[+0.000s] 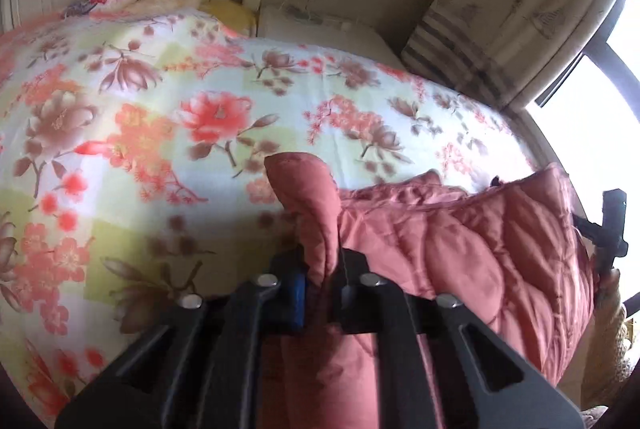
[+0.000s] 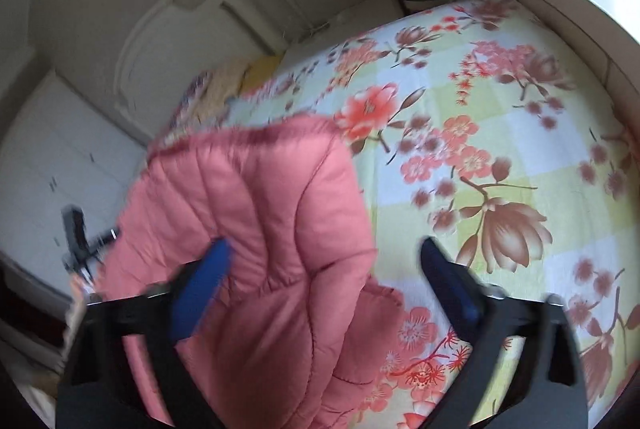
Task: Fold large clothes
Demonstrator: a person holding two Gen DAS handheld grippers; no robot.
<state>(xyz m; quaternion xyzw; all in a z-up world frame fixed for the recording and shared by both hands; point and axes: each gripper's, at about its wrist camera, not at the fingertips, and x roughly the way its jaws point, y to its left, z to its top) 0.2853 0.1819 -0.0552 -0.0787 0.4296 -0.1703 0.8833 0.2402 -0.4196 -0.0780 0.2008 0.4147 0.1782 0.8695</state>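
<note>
Pink quilted jacket [image 1: 460,241] pinched in left tongs [image 1: 324,269]; right tongs [image 2: 324,269] spread, angled downward.

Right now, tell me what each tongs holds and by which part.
Left tongs pinch the pink quilted jacket by a raised fold at its edge. Right tongs stand open around the jacket, gripping nothing.
</note>
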